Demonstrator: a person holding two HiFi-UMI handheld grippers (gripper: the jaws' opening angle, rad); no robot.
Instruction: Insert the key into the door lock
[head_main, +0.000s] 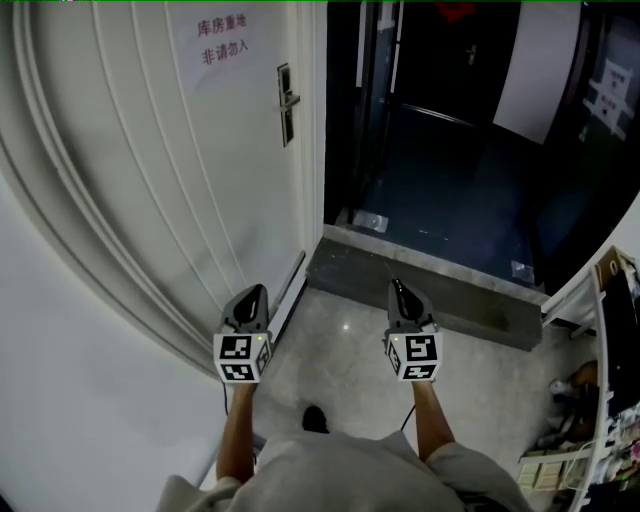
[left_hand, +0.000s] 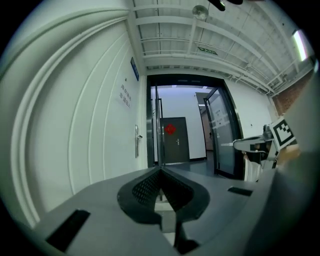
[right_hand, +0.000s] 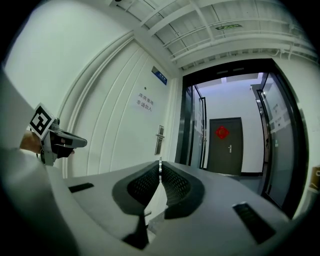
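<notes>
The white door (head_main: 150, 150) stands at the left, and its metal handle and lock plate (head_main: 287, 102) are far ahead of both grippers. The same lock plate (left_hand: 136, 141) is small in the left gripper view, and the lock plate (right_hand: 159, 139) is small in the right gripper view too. My right gripper (head_main: 398, 288) points level toward the doorway, shut on a thin metal key (right_hand: 160, 162) whose tip pokes out between the pads. My left gripper (head_main: 251, 296) is held beside it, close to the door's face. Its jaws meet with nothing between them.
An open doorway (head_main: 440, 150) to the right of the door leads into a dark corridor with glass panels. A grey stone threshold (head_main: 420, 290) crosses the floor ahead. A paper sign (head_main: 222, 40) hangs on the door. Cluttered shelves (head_main: 600, 400) stand at the right edge.
</notes>
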